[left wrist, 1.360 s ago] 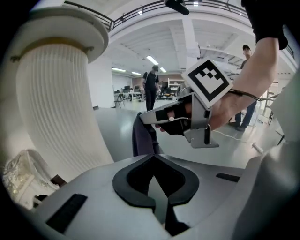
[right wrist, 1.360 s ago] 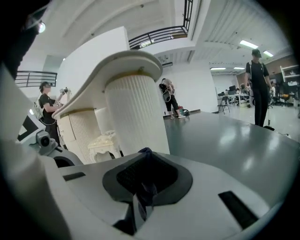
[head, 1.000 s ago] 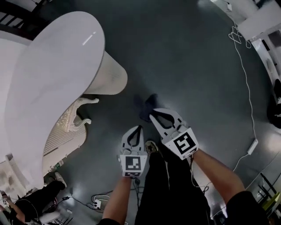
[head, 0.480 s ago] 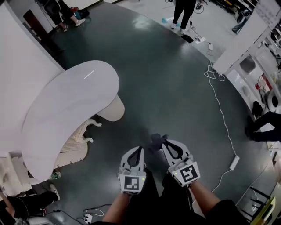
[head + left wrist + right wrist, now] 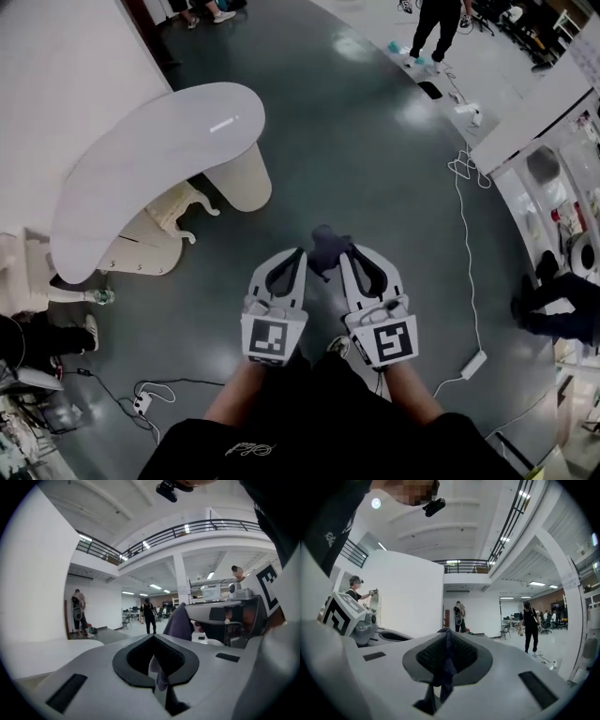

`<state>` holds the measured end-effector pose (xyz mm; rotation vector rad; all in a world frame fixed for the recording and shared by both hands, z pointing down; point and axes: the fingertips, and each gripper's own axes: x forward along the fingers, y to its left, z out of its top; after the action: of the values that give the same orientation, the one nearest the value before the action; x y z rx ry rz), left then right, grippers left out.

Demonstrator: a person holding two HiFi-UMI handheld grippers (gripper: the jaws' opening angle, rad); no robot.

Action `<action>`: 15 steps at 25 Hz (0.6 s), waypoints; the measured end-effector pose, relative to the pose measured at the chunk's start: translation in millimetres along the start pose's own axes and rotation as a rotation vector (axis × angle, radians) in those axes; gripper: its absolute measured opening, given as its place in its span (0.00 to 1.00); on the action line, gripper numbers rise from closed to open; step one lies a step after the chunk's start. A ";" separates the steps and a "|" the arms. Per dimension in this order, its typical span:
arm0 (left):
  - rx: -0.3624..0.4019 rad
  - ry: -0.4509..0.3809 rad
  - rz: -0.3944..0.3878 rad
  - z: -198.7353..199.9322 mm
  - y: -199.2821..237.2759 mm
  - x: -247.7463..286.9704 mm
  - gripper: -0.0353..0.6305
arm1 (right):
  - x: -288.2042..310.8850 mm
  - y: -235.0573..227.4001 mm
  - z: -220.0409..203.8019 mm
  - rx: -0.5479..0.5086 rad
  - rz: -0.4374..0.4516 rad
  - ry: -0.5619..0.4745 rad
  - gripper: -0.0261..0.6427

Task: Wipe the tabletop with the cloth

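Clenching the cloth (image 5: 324, 246) — left gripper (image 5: 297, 253) and right gripper (image 5: 346, 251) both — its length pointing forward.

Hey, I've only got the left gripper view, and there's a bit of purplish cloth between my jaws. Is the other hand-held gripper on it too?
Observer: Yes, the right gripper view shows the right hand-held gripper shut on the dark purple cloth.
Operator: Is it on the table yet?
Observer: No. The head view shows it bunched between the left hand-held gripper and the right one, over the dark grey floor, apart from the white curved tabletop ahead to the left.
Operator: Anything on the floor nearby?
Observer: A white cable runs along the right to a white power strip.
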<state>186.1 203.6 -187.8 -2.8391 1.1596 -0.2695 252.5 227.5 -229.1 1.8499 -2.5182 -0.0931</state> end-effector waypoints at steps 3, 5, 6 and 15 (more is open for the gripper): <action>0.024 -0.009 0.019 10.6 -24.3 -19.3 0.06 | -28.1 0.0 5.1 0.005 -0.001 0.007 0.08; -0.025 0.004 0.041 9.3 -30.6 -32.0 0.06 | -39.4 3.2 8.8 -0.010 0.001 0.005 0.08; -0.054 0.015 0.050 7.7 -32.6 -35.8 0.06 | -42.6 3.7 10.7 -0.019 0.004 -0.001 0.08; -0.066 0.010 0.025 18.1 -46.0 -55.3 0.06 | -61.0 3.6 11.9 -0.009 -0.033 0.021 0.08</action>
<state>182.3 275.0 -207.5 -2.8802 1.2279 -0.2495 266.8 287.2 -239.3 1.8796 -2.4690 -0.0850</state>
